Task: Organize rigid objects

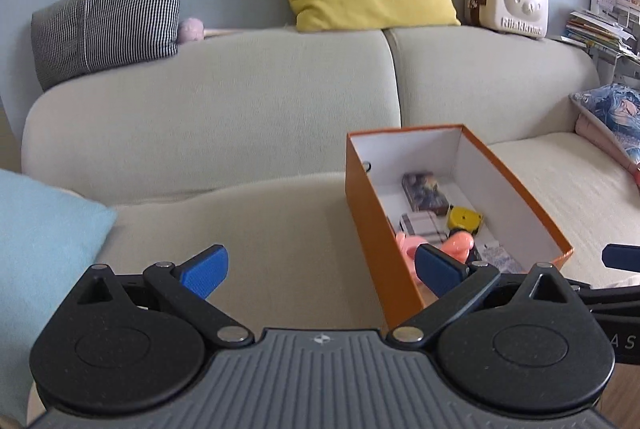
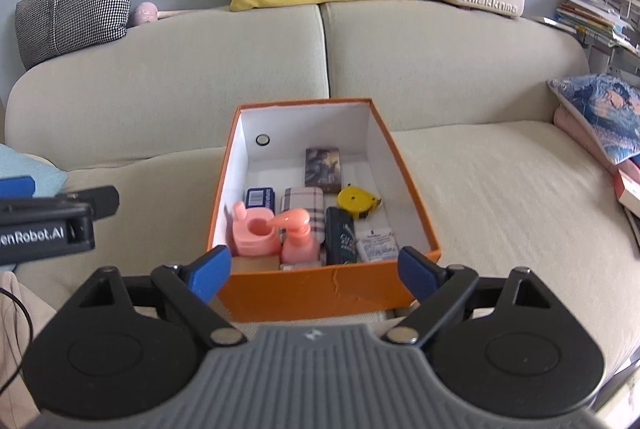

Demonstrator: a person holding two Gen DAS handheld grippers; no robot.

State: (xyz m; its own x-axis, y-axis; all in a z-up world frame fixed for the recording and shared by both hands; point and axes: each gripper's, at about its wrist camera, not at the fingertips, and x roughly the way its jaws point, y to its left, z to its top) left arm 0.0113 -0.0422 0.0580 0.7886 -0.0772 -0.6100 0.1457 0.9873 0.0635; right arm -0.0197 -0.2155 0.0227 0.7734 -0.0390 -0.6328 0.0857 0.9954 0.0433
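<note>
Both our grippers, left [image 1: 322, 269] and right [image 2: 314, 271], hold fingers spread, empty. Orange box [image 2: 320, 291], frame centre on sofa [image 2: 500, 189], contains: pink pump bottle [image 2: 295, 239], pink cup [image 2: 254, 233], yellow tape measure [image 2: 356, 201], plaid case [image 2: 302, 207], card pack [image 2: 323, 171].

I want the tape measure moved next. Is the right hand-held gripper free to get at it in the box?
Probably yes. The right hand-held gripper is open and empty, the orange box has no lid, and nothing lies on the yellow tape measure.
</note>
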